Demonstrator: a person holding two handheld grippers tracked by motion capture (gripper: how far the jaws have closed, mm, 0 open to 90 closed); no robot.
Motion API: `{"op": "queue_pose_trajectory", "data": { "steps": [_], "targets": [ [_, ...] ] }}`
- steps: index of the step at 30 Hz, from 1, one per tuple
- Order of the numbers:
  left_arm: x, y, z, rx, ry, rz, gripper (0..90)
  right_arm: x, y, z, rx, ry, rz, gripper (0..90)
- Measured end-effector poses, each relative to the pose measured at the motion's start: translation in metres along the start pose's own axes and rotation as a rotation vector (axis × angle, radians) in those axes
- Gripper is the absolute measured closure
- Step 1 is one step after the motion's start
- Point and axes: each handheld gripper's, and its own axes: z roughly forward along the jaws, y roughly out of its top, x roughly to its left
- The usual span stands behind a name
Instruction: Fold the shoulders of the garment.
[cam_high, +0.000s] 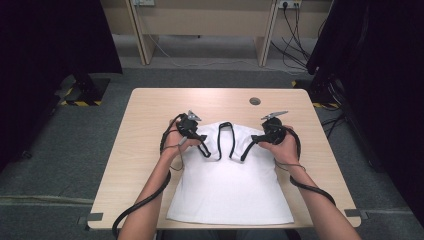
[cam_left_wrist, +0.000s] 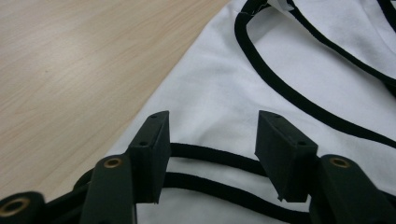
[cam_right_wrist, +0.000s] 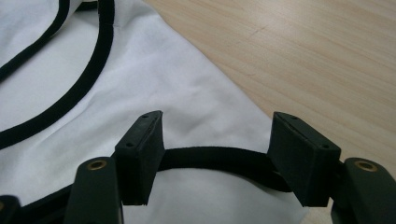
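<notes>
A white sleeveless top (cam_high: 230, 185) with black trim lies flat on the light wooden table (cam_high: 150, 110), neck end away from the person. My left gripper (cam_high: 199, 141) rests at the top's left armhole. In the left gripper view, my left gripper (cam_left_wrist: 212, 126) stands open with two lines of black trim (cam_left_wrist: 210, 156) running across the gap below the pads. My right gripper (cam_high: 257, 141) sits at the right armhole. In the right gripper view, my right gripper (cam_right_wrist: 217, 126) is open too, and one black trim band (cam_right_wrist: 215, 158) crosses between its jaws without being pinched.
A round cable hole (cam_high: 255, 101) is in the table near the far edge. Bare wood lies to the left and right of the top. Black cables (cam_high: 145, 202) trail from both grippers along the forearms. Dark curtains flank the table.
</notes>
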Motion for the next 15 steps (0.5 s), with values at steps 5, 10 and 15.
{"op": "queue_pose_trajectory", "data": {
  "steps": [5, 10, 15],
  "targets": [
    [0.001, -0.006, -0.013, -0.022, 0.026, -0.028, 38.9, -0.004, -0.006, -0.01, -0.012, 0.0, 0.015, 29.8],
    [0.003, -0.012, -0.024, -0.075, 0.045, -0.028, 33.0, -0.008, -0.016, -0.022, -0.022, -0.005, 0.02, 28.4],
    [0.003, -0.02, -0.033, -0.098, 0.055, -0.049, 30.9, -0.012, -0.026, -0.032, -0.029, -0.011, 0.029, 26.5]
  ]
}}
